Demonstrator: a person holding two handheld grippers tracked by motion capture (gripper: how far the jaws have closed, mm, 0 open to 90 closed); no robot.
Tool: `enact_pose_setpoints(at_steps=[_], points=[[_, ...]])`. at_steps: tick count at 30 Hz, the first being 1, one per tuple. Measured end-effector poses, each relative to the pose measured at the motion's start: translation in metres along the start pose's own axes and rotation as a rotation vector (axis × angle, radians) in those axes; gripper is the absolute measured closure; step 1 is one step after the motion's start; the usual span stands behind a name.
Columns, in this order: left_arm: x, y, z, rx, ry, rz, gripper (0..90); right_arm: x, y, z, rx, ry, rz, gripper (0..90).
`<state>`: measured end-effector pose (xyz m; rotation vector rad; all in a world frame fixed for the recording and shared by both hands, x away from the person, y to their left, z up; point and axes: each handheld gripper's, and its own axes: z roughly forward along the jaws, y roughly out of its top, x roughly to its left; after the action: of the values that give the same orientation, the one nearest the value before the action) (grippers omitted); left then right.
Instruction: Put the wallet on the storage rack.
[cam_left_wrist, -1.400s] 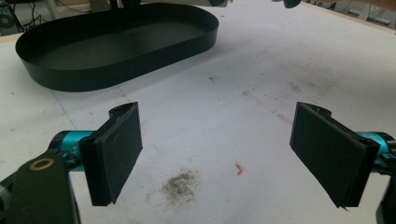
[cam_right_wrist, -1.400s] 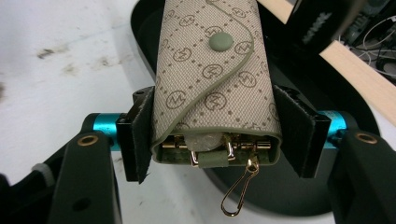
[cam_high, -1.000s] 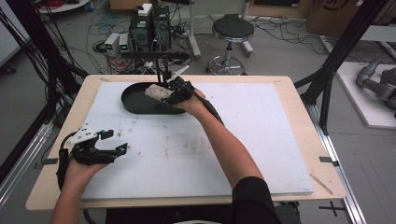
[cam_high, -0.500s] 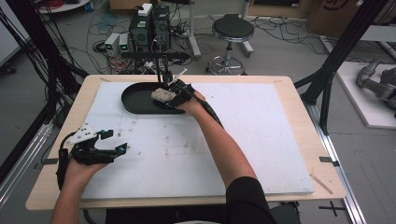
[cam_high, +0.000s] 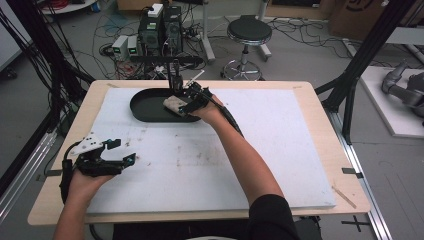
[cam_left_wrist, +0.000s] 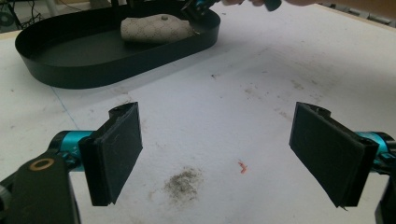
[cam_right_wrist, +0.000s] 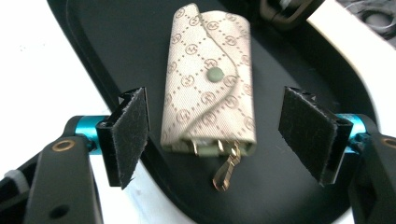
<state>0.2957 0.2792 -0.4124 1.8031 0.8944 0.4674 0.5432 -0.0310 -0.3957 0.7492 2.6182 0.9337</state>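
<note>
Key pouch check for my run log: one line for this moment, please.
key pouch: in black tray | right gripper: open, astride pouch | left gripper: open, empty

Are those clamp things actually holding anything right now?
Nothing. The right gripper stands open around the beige patterned key pouch in the black oval tray; the left gripper is open.

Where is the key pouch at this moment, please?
The key pouch lies inside the black tray at the table's far left in the high view, between the open jaws of the right tool, untouched.
</note>
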Motion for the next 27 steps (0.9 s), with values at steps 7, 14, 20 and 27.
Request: enact_pose_setpoints(at_steps=[7, 14, 20, 27], points=[[-0.003, 0.001, 0.003, 0.003, -0.007, 0.007, 17.1, -0.001, -0.018, -0.036, -0.013, -0.012, -0.005, 23.3], [-0.003, 0.002, 0.007, 0.008, 0.001, 0.014, 17.1, -0.002, -0.033, -0.065, 0.016, 0.016, 0.033, 22.6], [-0.003, 0.004, 0.013, 0.014, -0.007, 0.016, 17.1, 0.008, -0.038, -0.083, -0.057, 0.017, 0.007, 22.5], [-0.005, 0.006, 0.021, 0.020, -0.025, 0.022, 17.1, 0.019, -0.053, -0.090, -0.086, 0.039, -0.012, 21.5]])
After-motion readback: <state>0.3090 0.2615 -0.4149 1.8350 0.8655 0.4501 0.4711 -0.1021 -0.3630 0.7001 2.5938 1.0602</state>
